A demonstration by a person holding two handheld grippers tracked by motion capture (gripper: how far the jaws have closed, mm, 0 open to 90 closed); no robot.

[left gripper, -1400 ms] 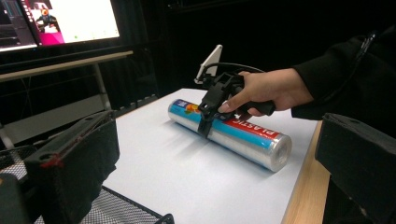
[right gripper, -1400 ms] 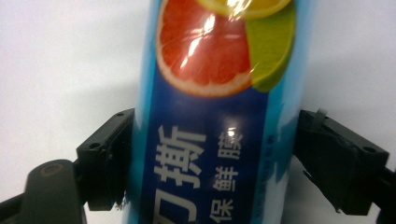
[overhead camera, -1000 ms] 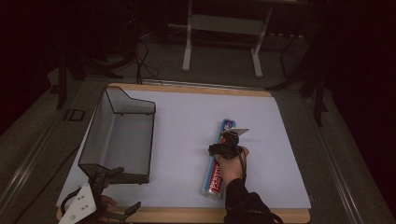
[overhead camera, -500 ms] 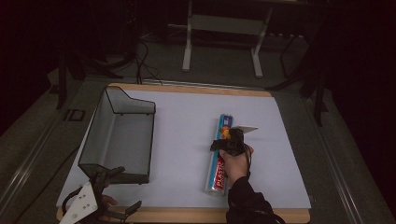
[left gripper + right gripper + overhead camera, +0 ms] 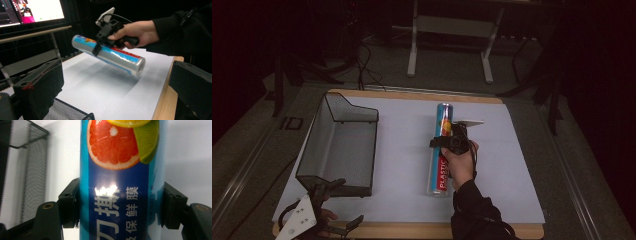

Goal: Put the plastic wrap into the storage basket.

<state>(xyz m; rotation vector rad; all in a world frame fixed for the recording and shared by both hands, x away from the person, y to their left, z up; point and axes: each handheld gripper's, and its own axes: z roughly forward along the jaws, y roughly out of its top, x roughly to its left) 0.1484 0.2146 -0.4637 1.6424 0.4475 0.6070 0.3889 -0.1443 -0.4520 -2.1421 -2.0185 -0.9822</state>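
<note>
roll (image 5: 442,150): plastic-wrap tube, blue label with citrus print, lifted off the table (shadow beneath it in the left gripper view), lying lengthwise away from the person, right of the basket and well apart from it
right gripper (image 5: 451,142): clamped on the roll near its middle, one jaw pressed to each side of the tube in the right gripper view; probably gripped mid-length so the tube stays balanced rather than tipping at one end
right hand (image 5: 460,162): wrapped round the gripper's handle, sleeve coming in from the bottom edge
tilt: far end of the roll a little higher than the near end in the left gripper view, open core end (image 5: 140,67) toward the camera
basket (image 5: 325,165): black wire-mesh bin at the left of the table, long axis running front to back, open top, nothing seen inside; looks like the likely place for the roll, long enough to take it lengthwise
left gripper (image 5: 334,202): low at the near left corner, just in front of the basket, jaws spread wide with nothing between them (foam pads apart in its own view); seems parked out of the way, perhaps ready to steady the basket
table (image 5: 402,145): pale sheet over a wooden board, bare between roll and basket
step in hand: carrying the roll, judged as early in the move toward the basket
risk: smooth film wrap could slip or swivel in the jaws if swung fast
</note>
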